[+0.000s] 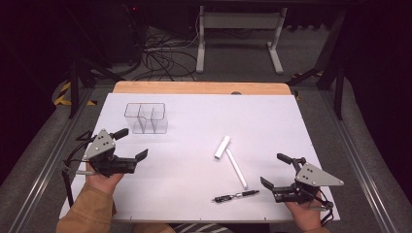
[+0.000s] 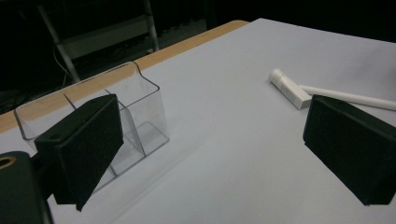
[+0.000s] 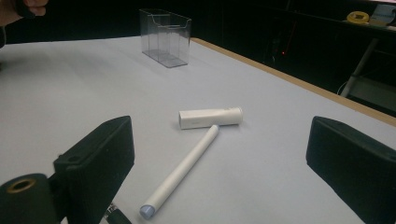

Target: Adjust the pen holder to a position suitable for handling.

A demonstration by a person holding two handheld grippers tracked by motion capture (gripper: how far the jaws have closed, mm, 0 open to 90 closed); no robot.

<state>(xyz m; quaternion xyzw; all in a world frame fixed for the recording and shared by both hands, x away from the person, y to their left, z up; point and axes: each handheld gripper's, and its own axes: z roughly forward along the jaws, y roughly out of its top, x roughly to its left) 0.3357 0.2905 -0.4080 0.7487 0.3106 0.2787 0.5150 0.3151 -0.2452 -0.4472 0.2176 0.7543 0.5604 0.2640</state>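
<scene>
Both hand-held grippers, left [image 1: 133, 143] and right [image 1: 276, 171], gape wide and empty; the long white plastic tube [image 1: 236, 169] lies lower middle, nearest the right one.

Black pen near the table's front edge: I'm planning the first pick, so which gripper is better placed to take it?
Right, probably. The right gripper lies open just beside the slim black pen, jaws turned toward it. The left gripper, also open, rests across the white table, nearer the clear plastic compartment box.

2 white tubes [image 1: 222, 147]; 1 pen [image 1: 236, 195]; 1 organizer [image 1: 145, 118]
</scene>
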